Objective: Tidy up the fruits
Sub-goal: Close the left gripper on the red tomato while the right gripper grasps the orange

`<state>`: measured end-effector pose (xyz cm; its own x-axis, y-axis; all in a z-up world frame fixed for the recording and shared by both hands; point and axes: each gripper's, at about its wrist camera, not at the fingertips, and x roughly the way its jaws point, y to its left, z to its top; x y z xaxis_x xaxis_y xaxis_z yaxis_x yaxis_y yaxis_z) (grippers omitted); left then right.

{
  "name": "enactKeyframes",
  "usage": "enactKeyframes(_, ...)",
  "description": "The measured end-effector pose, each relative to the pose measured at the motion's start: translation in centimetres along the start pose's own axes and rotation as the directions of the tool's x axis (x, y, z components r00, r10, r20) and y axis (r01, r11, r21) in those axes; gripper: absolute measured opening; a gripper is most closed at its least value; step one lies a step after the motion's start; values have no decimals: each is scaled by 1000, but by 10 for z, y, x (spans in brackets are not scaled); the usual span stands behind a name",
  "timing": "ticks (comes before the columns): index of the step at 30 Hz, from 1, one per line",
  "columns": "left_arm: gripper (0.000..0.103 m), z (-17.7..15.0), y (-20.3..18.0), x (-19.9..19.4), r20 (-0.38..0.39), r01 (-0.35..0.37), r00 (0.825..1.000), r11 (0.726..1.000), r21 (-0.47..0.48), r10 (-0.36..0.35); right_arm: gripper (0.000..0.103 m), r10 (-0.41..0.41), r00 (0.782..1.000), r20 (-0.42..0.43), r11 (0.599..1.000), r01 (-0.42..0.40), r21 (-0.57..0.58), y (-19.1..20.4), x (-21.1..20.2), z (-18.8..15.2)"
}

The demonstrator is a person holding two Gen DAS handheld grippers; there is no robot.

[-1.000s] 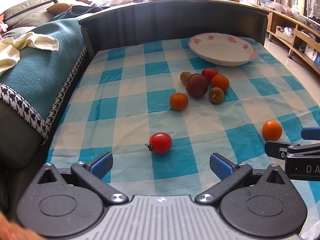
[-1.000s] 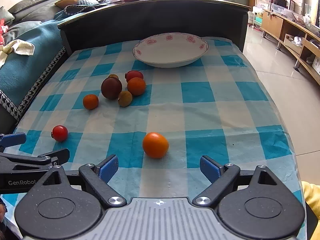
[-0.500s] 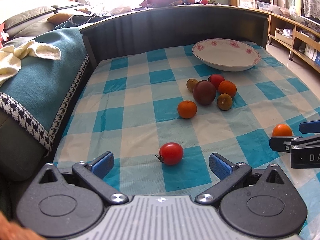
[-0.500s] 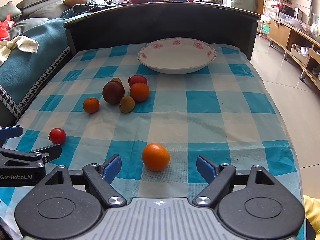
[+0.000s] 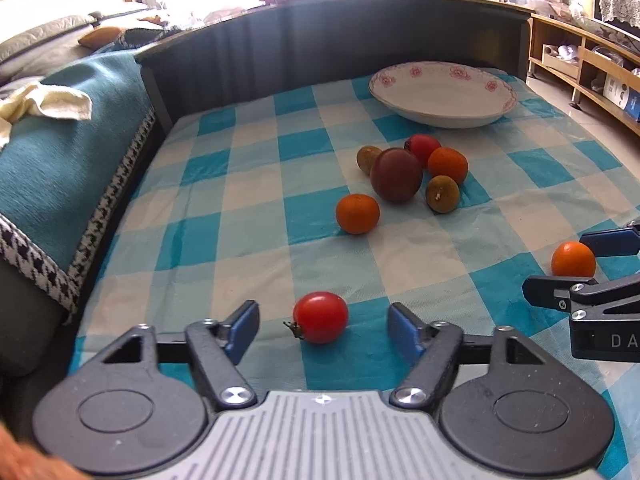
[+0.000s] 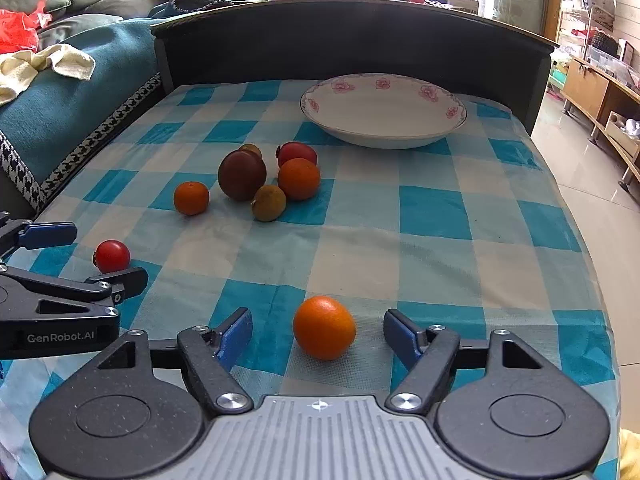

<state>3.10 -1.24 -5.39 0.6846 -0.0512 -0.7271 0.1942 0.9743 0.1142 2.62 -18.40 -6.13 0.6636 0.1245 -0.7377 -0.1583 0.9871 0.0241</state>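
A red tomato [image 5: 320, 317] lies on the checked cloth between the open fingers of my left gripper [image 5: 323, 323]. An orange [image 6: 324, 327] lies between the open fingers of my right gripper [image 6: 318, 331]. Neither fruit is gripped. A lone orange [image 5: 357, 213] and a cluster with a dark plum [image 5: 396, 175], a red tomato [image 5: 423, 148], an orange [image 5: 447, 165] and two brownish fruits lie mid-table. An empty white flowered plate [image 5: 443, 95] stands at the far right. In the right wrist view the plate [image 6: 383, 109] is at the back and the left gripper [image 6: 60, 256] brackets the tomato [image 6: 113, 256].
A dark curved backboard [image 5: 328, 40] closes the table's far side. A teal blanket with a cream cloth [image 5: 44, 100] lies on the sofa to the left. The table's right edge [image 6: 592, 264] drops to a tiled floor, with wooden shelves beyond.
Both grippers have moved forward and down, so the tomato and the orange now sit between their fingers. The fingers have narrowed a little but stay open.
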Motion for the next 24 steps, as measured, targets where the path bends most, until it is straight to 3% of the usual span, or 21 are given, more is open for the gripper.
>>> enactKeyframes(8, 64, 2, -1, 1, 0, 34, 999, 999, -17, -34, 60, 13, 1000, 17, 999, -12, -42, 1, 2, 1)
enactKeyframes(13, 63, 2, -1, 1, -1, 37, 999, 999, -16, -37, 51, -4, 1000, 22, 999, 5, -53, 1, 1, 0)
enactKeyframes(17, 62, 2, -1, 1, -2, 33, 999, 999, -11, -33, 35, 8, 1000, 15, 998, -7, -69, 4, -1, -1)
enactKeyframes(24, 65, 4, 8, 5, -30, 61, 998, 996, -72, -63, 29, -13, 1000, 8, 995, 14, -94, 7, -4, -2)
